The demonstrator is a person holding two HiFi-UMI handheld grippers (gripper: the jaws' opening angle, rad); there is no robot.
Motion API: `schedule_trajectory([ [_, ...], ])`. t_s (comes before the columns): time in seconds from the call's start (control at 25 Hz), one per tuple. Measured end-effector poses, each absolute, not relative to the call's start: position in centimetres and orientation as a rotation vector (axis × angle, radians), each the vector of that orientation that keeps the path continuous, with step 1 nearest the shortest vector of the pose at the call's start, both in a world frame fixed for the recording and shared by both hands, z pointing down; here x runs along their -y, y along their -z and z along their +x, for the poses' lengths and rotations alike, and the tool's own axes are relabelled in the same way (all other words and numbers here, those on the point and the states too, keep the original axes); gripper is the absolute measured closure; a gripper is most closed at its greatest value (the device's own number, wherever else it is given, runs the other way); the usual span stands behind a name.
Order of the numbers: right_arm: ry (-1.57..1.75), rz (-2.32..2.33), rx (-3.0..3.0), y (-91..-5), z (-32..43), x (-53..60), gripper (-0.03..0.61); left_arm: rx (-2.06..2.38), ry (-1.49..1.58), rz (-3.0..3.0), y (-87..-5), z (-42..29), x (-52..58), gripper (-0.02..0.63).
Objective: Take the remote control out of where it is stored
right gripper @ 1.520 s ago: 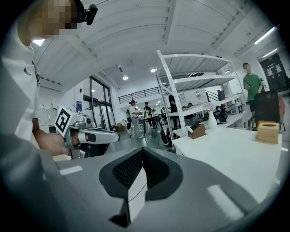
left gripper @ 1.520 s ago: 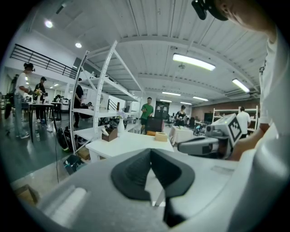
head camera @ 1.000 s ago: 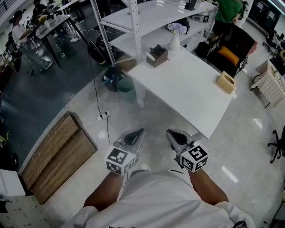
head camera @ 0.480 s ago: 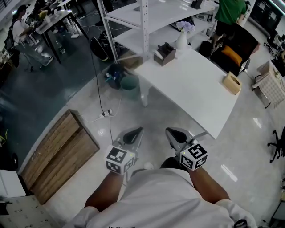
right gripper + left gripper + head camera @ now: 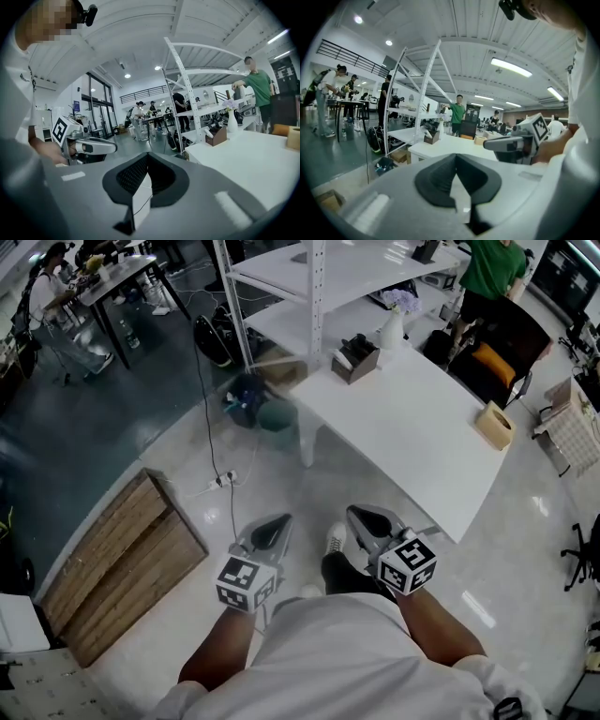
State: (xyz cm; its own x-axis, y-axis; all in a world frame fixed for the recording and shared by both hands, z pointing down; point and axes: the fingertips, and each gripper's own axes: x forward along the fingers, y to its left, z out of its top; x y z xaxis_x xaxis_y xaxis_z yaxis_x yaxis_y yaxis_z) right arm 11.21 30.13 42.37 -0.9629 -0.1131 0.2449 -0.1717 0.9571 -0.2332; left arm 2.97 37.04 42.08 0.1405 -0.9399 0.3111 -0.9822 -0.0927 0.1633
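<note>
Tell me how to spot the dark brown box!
Find the big white table beside the tall white shelves. At its far corner, by the white flower vase, sits the dark brown box. The table's other box is pale tan; this one has black things sticking out.

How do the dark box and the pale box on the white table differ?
The dark box is brown, beside the vase at the far corner; the pale box is tan, alone near the right edge. Dark things stick out of the dark box, none from the pale box. Both sit on the table.
</note>
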Motion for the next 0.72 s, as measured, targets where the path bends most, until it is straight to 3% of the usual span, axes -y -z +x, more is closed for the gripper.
schedule_trajectory([
  [0.72, -0.404, 0.271, 2.921, -41.9, 5.9, -18.2, 0.572, 1.840, -0.247, 2.140, -41.1, -2.0, -25.2, 0.612],
])
